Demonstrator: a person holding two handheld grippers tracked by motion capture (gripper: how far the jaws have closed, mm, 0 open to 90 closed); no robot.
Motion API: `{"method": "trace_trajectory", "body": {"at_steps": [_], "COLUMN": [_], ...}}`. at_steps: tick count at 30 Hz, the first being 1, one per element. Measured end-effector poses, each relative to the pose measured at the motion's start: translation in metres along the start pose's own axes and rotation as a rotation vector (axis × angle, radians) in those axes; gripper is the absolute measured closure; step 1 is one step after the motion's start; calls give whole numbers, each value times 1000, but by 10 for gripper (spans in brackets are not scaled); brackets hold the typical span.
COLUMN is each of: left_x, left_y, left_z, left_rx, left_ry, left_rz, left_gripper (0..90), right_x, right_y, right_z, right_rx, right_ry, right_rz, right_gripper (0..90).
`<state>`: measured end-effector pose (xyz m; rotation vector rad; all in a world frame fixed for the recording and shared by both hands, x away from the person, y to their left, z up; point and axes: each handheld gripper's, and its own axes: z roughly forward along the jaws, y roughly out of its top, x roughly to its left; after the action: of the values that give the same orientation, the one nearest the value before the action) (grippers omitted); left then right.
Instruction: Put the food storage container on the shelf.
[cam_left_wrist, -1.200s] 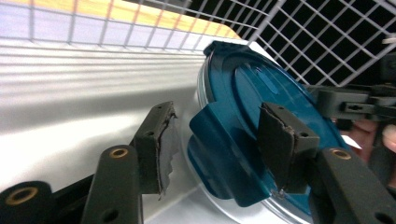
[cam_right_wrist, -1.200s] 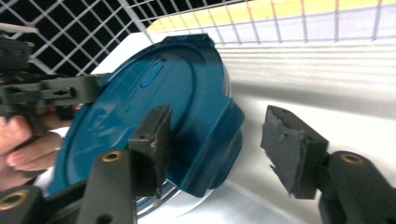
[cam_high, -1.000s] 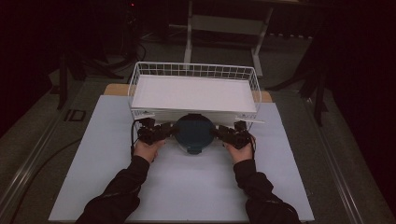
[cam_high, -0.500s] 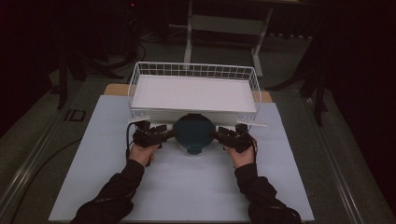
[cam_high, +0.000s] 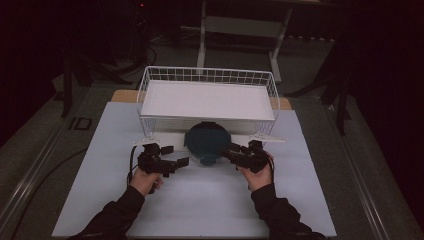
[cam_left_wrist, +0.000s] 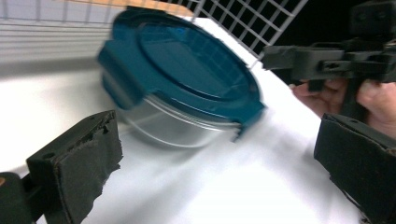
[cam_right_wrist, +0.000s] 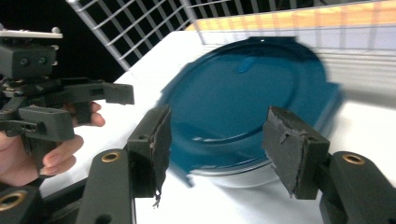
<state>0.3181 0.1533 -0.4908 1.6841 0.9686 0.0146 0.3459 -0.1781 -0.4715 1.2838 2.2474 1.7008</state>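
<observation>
A white table (cam_high: 200, 210) carries a white wire basket (cam_high: 207, 100) at its far side; just in front of the basket sits a clear round container with a teal lid (cam_high: 206, 142); the left gripper (cam_high: 167, 165) and right gripper (cam_high: 235, 154) flank it, both with jaws spread apart, grasping nothing.

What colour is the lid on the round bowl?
The lid is dark teal blue. It shows best in the right gripper view.
</observation>
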Motion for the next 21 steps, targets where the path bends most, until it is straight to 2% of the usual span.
{"method": "trace_trajectory", "body": {"at_steps": [4, 10, 11, 13, 16, 19, 21], "left_x": [-11, -22, -26, -30, -33, -37, -37], "left_y": [-5, -13, -15, -17, -19, -22, -23], "left_z": [-8, -16, -19, -22, -25, -29, -30], "left_rx": [0, 23, 18, 17, 23, 14, 19], "left_ry": [-4, 14, 14, 21, 25, 44, 51], "left_rz": [22, 58, 71, 81, 90, 122, 127], "left_gripper": [11, 11, 11, 11, 11, 11, 11], "right_x": [13, 25, 27, 30, 32, 34, 37], "right_y": [-8, -18, -20, -26, -31, -34, -36], "right_z": [1, 6, 8, 12, 16, 21, 26], "right_rx": [17, 57, 70, 96, 113, 132, 147], "right_ry": [48, 58, 57, 51, 57, 63, 60], "right_rz": [1, -10, -14, -29, -32, -29, -33], "right_gripper": [443, 540, 573, 721, 875, 898, 898]}}
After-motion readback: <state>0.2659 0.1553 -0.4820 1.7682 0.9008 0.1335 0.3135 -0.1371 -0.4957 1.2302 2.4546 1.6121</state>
